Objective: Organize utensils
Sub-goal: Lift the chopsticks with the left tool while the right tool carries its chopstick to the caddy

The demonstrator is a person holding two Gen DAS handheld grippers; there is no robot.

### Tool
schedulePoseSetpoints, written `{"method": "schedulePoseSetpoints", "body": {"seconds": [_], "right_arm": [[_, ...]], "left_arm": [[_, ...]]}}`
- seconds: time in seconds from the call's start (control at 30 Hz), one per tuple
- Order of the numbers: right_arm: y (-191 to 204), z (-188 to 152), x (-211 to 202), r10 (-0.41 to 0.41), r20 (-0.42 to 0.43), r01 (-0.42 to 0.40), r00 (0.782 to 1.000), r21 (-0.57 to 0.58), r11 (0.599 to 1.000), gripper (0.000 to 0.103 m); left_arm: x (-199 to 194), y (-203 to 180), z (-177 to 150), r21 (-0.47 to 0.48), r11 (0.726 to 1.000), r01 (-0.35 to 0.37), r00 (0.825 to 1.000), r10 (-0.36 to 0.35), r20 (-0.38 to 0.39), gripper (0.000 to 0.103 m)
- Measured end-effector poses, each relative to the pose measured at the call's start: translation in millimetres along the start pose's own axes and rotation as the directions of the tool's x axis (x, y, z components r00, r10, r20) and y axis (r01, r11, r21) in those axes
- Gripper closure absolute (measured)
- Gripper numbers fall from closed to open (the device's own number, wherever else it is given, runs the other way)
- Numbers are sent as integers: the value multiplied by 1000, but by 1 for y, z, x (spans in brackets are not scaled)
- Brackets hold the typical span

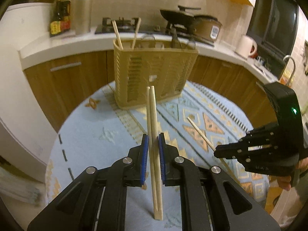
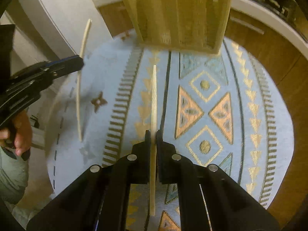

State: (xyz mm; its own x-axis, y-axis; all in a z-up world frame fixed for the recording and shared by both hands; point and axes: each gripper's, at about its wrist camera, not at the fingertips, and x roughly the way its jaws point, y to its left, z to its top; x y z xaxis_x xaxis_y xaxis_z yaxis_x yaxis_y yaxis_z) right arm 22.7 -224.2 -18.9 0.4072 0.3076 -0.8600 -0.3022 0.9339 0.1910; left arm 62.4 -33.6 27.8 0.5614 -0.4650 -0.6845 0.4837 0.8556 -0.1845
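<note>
- Left wrist view: left gripper [image 1: 153, 144] was clenched on a pair of chopsticks [image 1: 152, 115], blue pads pressing from both sides. The sticks ran straight along the jaw axis, tips past the fingertips and butt ends trailing back between the arms (probably held that way so they can go tip-first or be stood up in the holder).
- Ahead of the jaws and a bit above the stick tips stood the utensil basket [image 1: 156, 73], on the patterned tablecloth [image 1: 92, 134]. Two chopsticks [image 1: 117, 34] already leaned out of its left compartment, so the pair in hand likely belongs there too.
- To the right of the jaws, level with them, the right gripper [image 1: 217, 152] came in from the side, pinching a single chopstick [image 1: 200, 132] that pointed up-left toward the basket.
- Behind the basket: kitchen counter [image 1: 77, 42] with bottles and a stove, not part of the job.
- Right wrist view: right gripper [image 2: 153, 134] was closed on one chopstick [image 2: 154, 100], gripped mid-length, the thin end sticking forward past the fingertips toward the utensil basket [image 2: 179, 15], which sat straight ahead of the jaws and well apart from the tip.
- Left of the jaws, the left gripper [image 2: 80, 62] held its sticks [image 2: 81, 80] near upright (blurred; looks like one stick here, can't separate the pair).
- Judgement: both loads were up off the cloth and aimed at the basket, so delivery was the step in hand; nothing was dropped in yet.
</note>
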Motion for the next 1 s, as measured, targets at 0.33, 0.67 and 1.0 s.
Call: {"method": "schedulePoseSetpoints", "body": {"seconds": [0.33,0.67,1.0], "right_arm": [[-15,27,-62,103,326,-108,940,-1,994,99],[-31,69,-123,85,645,-114,760,4,993,99],[-50,119,-125,-62,809,34,585,52,998,99]], "left_arm": [[-40,-10,46,15,1000,-6,972,2,235,100],[-71,-16,98,5,1000,-10,881,6,472,101],[-68,-3,139,-27,998,-60,795,64,603,101]]}}
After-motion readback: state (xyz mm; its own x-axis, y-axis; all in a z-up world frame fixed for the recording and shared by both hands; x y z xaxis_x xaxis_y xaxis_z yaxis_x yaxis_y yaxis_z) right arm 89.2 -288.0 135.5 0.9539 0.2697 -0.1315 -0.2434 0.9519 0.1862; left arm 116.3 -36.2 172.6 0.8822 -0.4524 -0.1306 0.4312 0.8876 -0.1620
